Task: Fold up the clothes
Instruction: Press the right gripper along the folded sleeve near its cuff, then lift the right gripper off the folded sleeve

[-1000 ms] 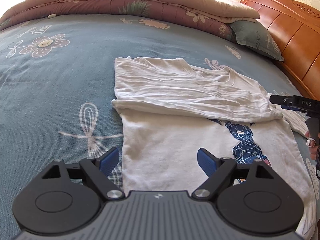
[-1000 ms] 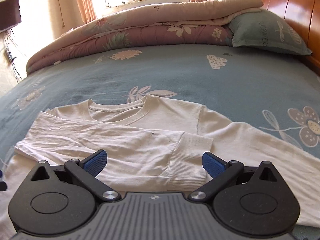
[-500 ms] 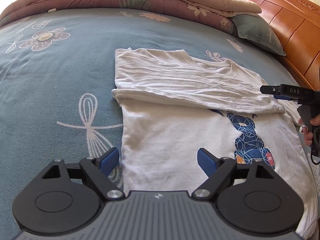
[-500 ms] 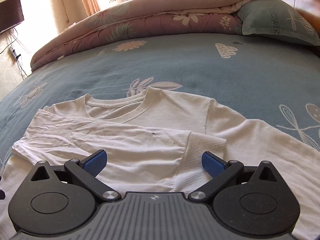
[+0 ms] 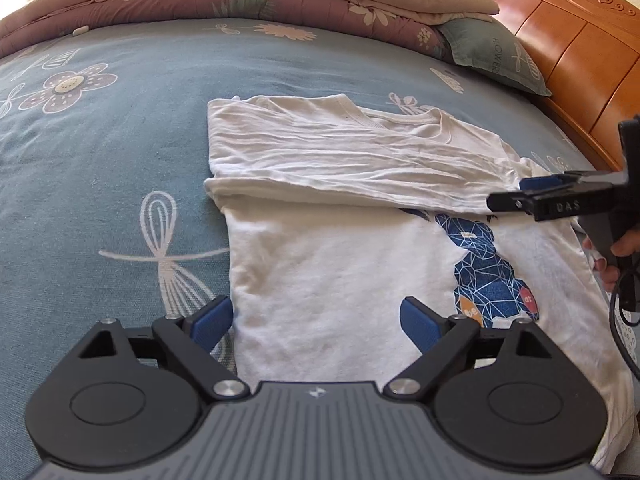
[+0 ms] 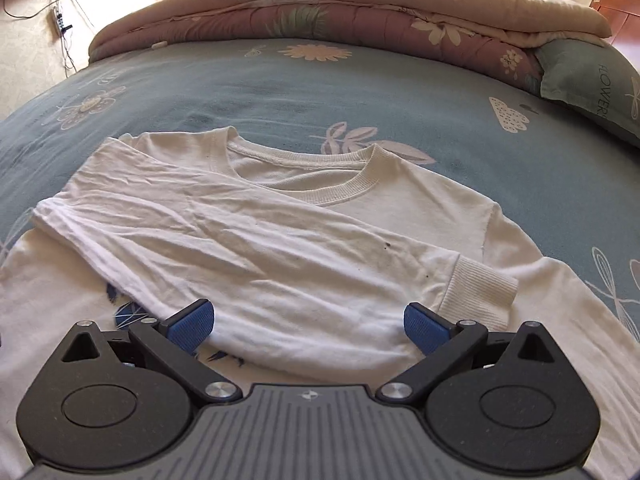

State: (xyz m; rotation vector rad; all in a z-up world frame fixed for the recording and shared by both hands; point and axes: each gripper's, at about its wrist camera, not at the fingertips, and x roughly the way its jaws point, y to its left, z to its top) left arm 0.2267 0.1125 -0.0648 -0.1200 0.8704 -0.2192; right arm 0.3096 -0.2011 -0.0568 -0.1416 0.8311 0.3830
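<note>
Closer in than a second ago, the right gripper (image 6: 307,323) now hangs low over the folded sleeve (image 6: 256,256) of a white long-sleeved shirt (image 5: 340,280), its blue-padded fingers (image 6: 191,321) spread wide with nothing between them. Seen from the left wrist camera, that same gripper reaches in from the right edge, its tip just above the sleeve's far end; a hand (image 5: 616,256) grips its handle, and a black cable (image 5: 618,328) loops down from it. Both wrist views have also edged forward, so the shirt fills more of each frame than before.

The shirt lies flat on a blue floral bedsheet (image 5: 100,184), one sleeve folded across the chest and partly covering a blue geometric print (image 5: 488,276). The sleeve's ribbed cuff (image 6: 480,292) rests on the shirt's body near the opposite shoulder. The left gripper (image 5: 319,321) hovers above the shirt's lower part, its jaws likewise fully apart and holding nothing.

A rolled pink-and-cream quilt (image 6: 340,12) lies along the far side of the bed, with a grey-green pillow (image 5: 492,56) beside a wooden headboard (image 5: 580,40).
</note>
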